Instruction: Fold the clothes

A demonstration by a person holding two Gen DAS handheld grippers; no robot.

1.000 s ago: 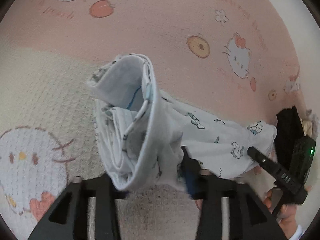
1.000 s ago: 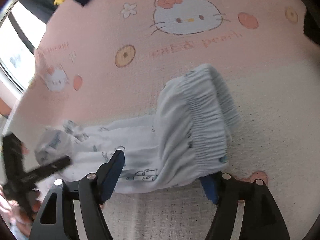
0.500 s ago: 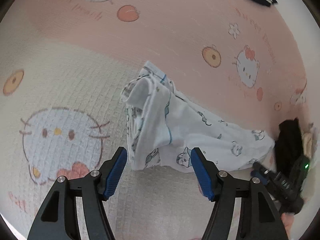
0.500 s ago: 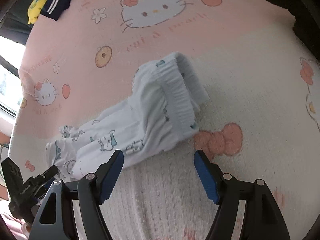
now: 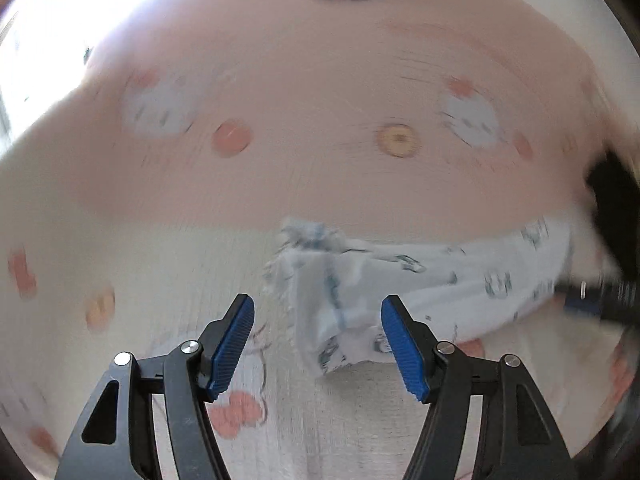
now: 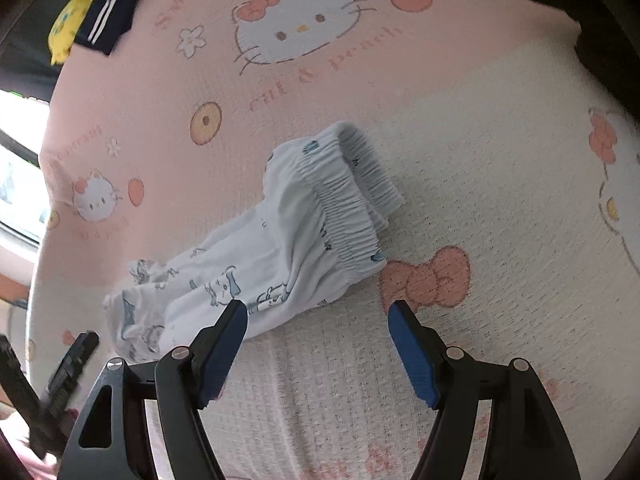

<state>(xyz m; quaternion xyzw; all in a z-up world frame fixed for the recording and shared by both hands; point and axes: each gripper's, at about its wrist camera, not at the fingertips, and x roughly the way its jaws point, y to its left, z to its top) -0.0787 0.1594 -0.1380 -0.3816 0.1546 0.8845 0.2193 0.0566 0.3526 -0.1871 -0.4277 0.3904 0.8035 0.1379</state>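
A pair of small white pants (image 6: 304,240) with blue cartoon prints lies stretched out on the pink and cream mat (image 6: 480,160). The gathered waistband (image 6: 352,188) is folded over at the far right end, and the leg ends (image 6: 136,308) lie rumpled at the near left. My right gripper (image 6: 318,320) hovers open just in front of the pants, with nothing between its pads. In the blurred left wrist view the pants (image 5: 420,276) lie beyond my left gripper (image 5: 318,320). It stands open above the crumpled leg ends and holds nothing.
A dark navy garment with white stripes (image 6: 112,16) and a yellow item (image 6: 66,28) lie at the mat's far edge. Black cloth (image 5: 612,192) sits at the right beside the pants. A bright window is at the left. The left gripper's body (image 6: 72,360) shows at lower left.
My left gripper has let go of the leg ends, opened, then risen and drawn back. My right gripper has backed off the waistband. The pants now lie flat on the mat.
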